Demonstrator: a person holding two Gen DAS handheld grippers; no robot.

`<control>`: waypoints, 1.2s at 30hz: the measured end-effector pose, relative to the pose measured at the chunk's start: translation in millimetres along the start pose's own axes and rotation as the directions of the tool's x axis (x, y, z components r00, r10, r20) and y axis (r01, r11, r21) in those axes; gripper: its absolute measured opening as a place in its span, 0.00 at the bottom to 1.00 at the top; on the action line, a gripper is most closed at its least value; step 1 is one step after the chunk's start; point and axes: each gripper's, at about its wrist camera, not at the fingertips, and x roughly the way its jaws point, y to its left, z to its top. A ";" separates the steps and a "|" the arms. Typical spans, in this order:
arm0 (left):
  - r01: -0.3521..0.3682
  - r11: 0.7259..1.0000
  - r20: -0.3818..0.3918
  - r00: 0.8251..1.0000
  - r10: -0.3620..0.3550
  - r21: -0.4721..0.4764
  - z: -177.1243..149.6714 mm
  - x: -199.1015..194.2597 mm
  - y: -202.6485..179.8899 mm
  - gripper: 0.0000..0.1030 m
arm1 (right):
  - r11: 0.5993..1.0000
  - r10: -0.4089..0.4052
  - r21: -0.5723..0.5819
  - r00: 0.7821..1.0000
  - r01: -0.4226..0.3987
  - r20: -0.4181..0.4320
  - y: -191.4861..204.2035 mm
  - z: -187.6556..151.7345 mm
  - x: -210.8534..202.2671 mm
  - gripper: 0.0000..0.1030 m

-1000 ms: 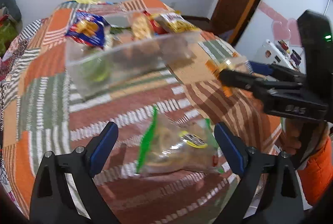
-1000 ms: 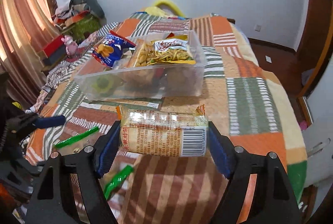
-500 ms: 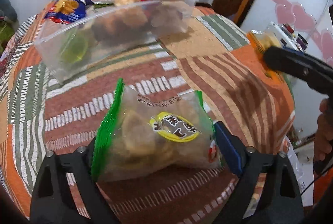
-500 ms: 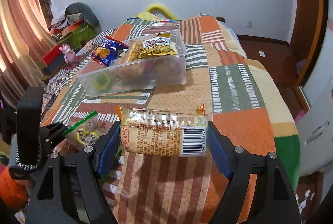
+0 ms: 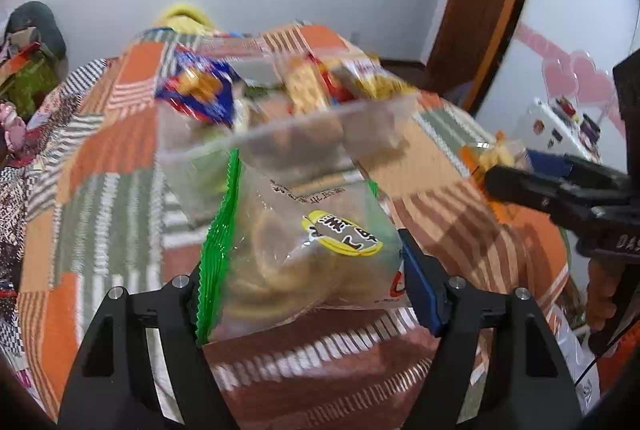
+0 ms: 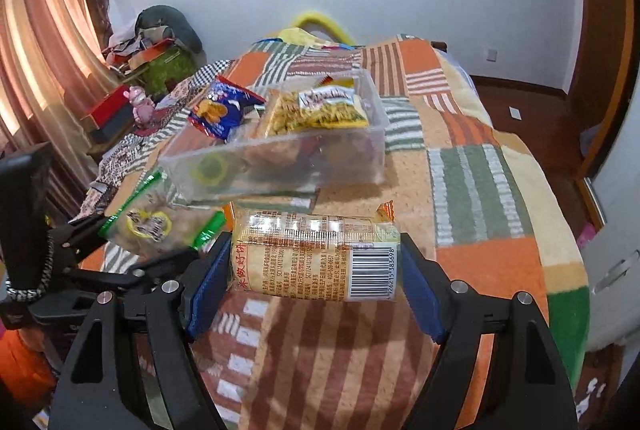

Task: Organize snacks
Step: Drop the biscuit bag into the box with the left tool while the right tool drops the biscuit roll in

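Note:
A clear bag of round biscuits with green edges sits between the fingers of my left gripper, whose jaws are closing and press its sides. In the right wrist view the bag hangs above the blanket. My right gripper is shut on a yellow-orange cracker packet with a barcode, held level over the bed. Behind both stands a clear plastic bin holding a blue snack bag, a yellow noodle snack and other packs.
The bin rests on a patchwork blanket covering a bed. A clutter pile and curtains lie to the left. A wooden door and a white cabinet are on the right.
My left gripper came down around the biscuit bag, narrowed onto it and lifted it toward the bin. The right gripper kept the cracker packet almost still.

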 end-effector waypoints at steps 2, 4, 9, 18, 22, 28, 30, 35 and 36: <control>-0.006 1.000 0.020 1.000 0.006 -0.013 7.3 -3.9 6.9 0.72 | 1.000 0.007 -0.005 1.000 -0.007 0.013 3.4 8.2 1.7 0.74; -0.015 0.999 0.042 0.999 0.016 -0.028 16.8 -8.2 17.0 0.72 | 1.000 0.010 -0.015 1.000 -0.009 0.027 6.7 15.9 4.0 0.74; -0.043 0.998 0.078 0.996 0.048 -0.055 39.2 -7.2 38.0 0.72 | 0.999 0.014 -0.036 0.998 -0.012 0.059 14.6 38.6 13.9 0.74; -0.069 0.995 0.086 0.993 0.075 -0.068 74.5 25.4 59.5 0.72 | 0.999 0.014 -0.052 0.996 -0.010 0.092 23.0 82.0 42.7 0.74; -0.060 0.996 0.061 0.996 0.065 -0.069 82.3 44.6 63.2 0.73 | 0.998 0.019 -0.066 0.995 -0.013 0.095 27.0 96.2 55.7 0.74; -0.054 0.997 0.045 0.997 0.057 -0.059 89.9 60.8 63.9 0.78 | 0.996 0.028 -0.086 0.996 -0.021 0.083 35.3 110.1 76.6 0.76; -0.047 0.997 0.039 0.998 0.049 -0.064 89.8 62.2 65.8 0.80 | 0.996 0.017 -0.093 0.997 -0.010 0.080 37.4 110.3 79.4 0.77; -0.038 0.996 0.055 0.998 0.043 -0.081 88.9 53.3 68.6 0.81 | 0.995 0.038 -0.097 0.997 -0.031 0.071 33.5 109.4 76.7 0.79; -0.032 0.996 0.059 0.998 0.037 -0.089 90.1 50.9 70.5 0.81 | 0.995 0.039 -0.093 0.997 -0.032 0.073 31.7 109.8 74.3 0.80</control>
